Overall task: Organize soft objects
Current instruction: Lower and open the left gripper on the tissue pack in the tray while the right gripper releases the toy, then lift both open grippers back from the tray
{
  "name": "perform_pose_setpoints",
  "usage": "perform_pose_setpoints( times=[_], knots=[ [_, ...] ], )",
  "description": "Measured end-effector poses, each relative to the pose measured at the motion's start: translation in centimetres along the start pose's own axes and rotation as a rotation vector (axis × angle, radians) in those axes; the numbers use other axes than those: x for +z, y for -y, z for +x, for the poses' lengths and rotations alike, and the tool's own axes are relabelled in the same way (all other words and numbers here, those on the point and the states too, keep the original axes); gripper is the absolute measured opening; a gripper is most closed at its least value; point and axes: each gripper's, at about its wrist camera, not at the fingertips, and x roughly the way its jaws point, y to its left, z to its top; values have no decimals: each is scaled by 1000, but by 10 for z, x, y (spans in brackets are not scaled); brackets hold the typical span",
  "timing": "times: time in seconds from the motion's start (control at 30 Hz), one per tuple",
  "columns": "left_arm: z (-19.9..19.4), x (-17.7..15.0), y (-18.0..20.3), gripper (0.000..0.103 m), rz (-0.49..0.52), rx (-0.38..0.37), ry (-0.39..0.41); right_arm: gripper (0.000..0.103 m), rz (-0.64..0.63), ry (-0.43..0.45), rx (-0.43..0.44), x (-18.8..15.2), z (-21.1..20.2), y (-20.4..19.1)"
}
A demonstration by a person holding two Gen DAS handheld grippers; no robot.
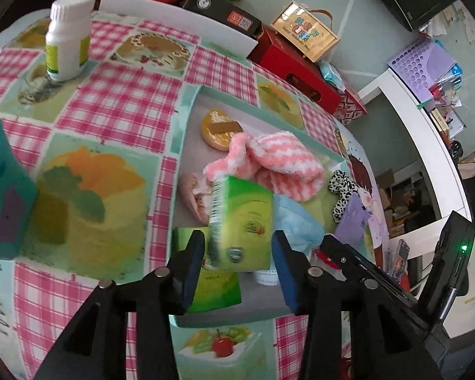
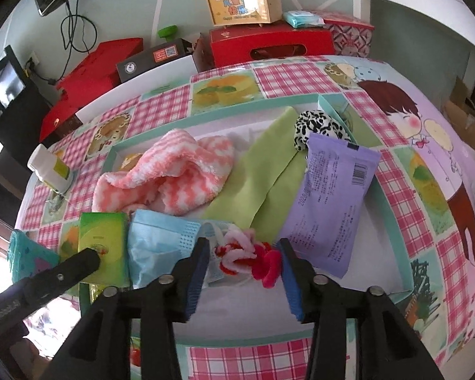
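Observation:
A shallow teal-rimmed tray (image 1: 186, 117) (image 2: 392, 209) on the table holds soft things: pink-and-white fuzzy socks (image 1: 269, 161) (image 2: 171, 174), a blue face mask (image 1: 297, 221) (image 2: 158, 237), a green cloth (image 2: 259, 177), a leopard-print scrunchie (image 1: 340, 186) (image 2: 319, 126) and a purple packet (image 2: 329, 199). My left gripper (image 1: 237, 253) has a blurred green tissue pack (image 1: 243, 224) (image 2: 103, 243) between its wide jaws, above another green pack (image 1: 217, 288). My right gripper (image 2: 243, 262) is open around a red-and-pink fluffy scrunchie (image 2: 253, 258) on the tray floor.
A white pill bottle (image 1: 68, 38) (image 2: 49, 167) stands on the checked tablecloth beyond the tray. A teal box (image 1: 3, 196) (image 2: 28, 256) sits left. Red and black gift boxes (image 2: 269, 44) line the table's far edge. A round orange tin (image 1: 220, 129) lies in the tray.

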Motion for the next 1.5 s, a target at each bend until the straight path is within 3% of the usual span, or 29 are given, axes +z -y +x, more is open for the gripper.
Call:
perform_pose_setpoints(
  times=[0.07, 0.13, 0.27, 0.4, 0.53, 0.67, 1.07, 1.33, 1.5],
  knots=[
    [-2, 0, 0, 47, 11, 16, 7, 60, -9, 5, -13, 0, -1, -2],
    [-3, 0, 2, 58, 27, 50, 13, 63, -10, 2, -19, 0, 0, -2],
    [-7, -1, 10, 66, 77, 102, 44, 75, -11, -3, -34, 0, 2, -1],
    [-10, -2, 13, 83, 105, 145, 72, 88, -18, 9, -45, 0, 0, -2],
    [-10, -1, 8, 85, 87, 163, 78, 103, -18, 16, -62, 0, 1, -1],
    [-11, -1, 6, 92, 80, 174, 77, 103, -2, 17, -61, 0, 1, 2],
    [-21, -10, 0, 94, 58, 192, 77, 103, 30, 8, -119, -3, -3, 8],
    [-34, -14, -2, 98, 76, 281, 88, 103, 37, 20, -189, -6, -16, 8],
    [-44, -17, 0, 98, 89, 320, 91, 103, 25, 37, -157, -9, -28, 1]
  ],
)
